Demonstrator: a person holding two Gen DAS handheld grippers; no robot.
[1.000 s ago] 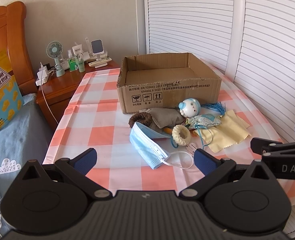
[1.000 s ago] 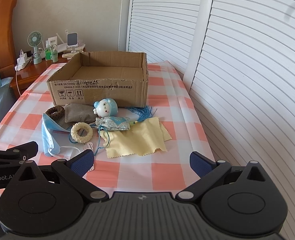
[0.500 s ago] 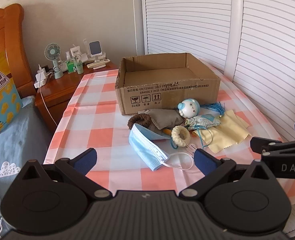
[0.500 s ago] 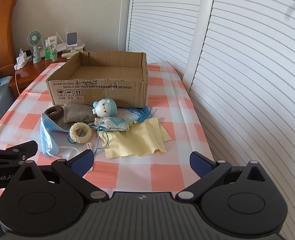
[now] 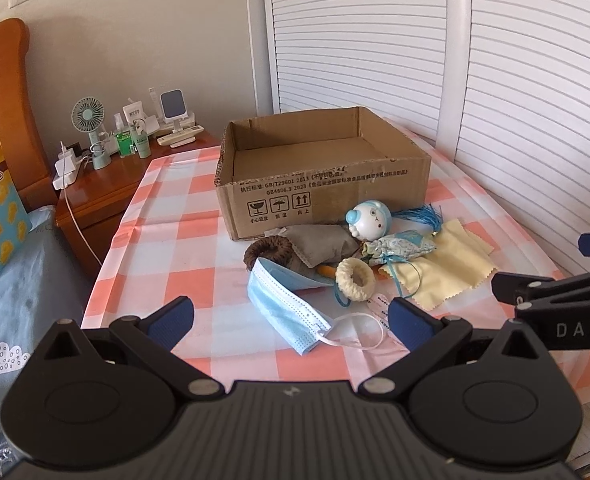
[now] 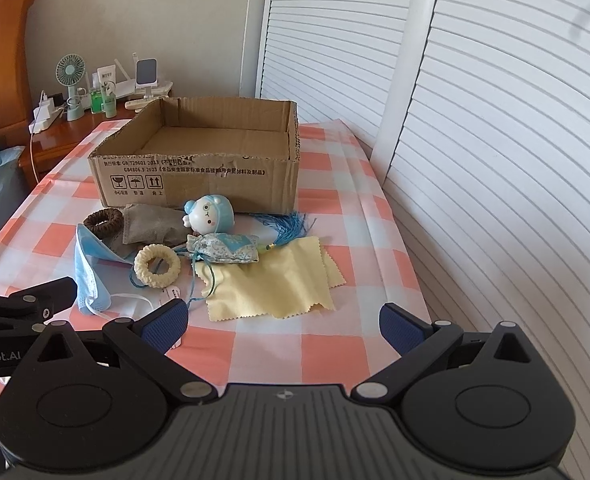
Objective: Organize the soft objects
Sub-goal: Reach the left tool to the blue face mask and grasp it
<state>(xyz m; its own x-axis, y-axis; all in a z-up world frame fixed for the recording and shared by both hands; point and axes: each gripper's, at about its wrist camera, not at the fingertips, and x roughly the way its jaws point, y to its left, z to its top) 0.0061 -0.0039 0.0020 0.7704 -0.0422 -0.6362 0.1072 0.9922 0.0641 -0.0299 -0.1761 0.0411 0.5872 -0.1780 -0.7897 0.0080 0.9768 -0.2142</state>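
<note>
A: Where do the soft things lie?

B: In a loose heap on the checked cloth, just in front of the box. The box looks empty, its open top facing up, so I judge it is where they are meant to go.

A: What is in the heap?

B: On the left, a blue mask with its ear loop trailing toward the near edge. Behind it, a brown scrunchie touching a grey pouch. A cream ring sits in the middle. A toy head rests close to the box wall, a blue sachet with a tassel lies beside it, and a yellow cloth is spread flat on the right, partly under the sachet.

A: And the grippers?

B: The left gripper has its jaws wide apart with nothing between them, hanging above the near edge with the mask framed between its pads. The right gripper is likewise spread and empty, with the yellow cloth just ahead. Each tool is seen at the edge of the other's view, so they sit side by side.

A: Why held so?

B: I think each faces the part of the heap nearest to it, ready for a first pick. Nothing is lifted yet.

A: Any trouble ahead?

B: The things overlap, and cords run between them, so one might drag another.
</note>
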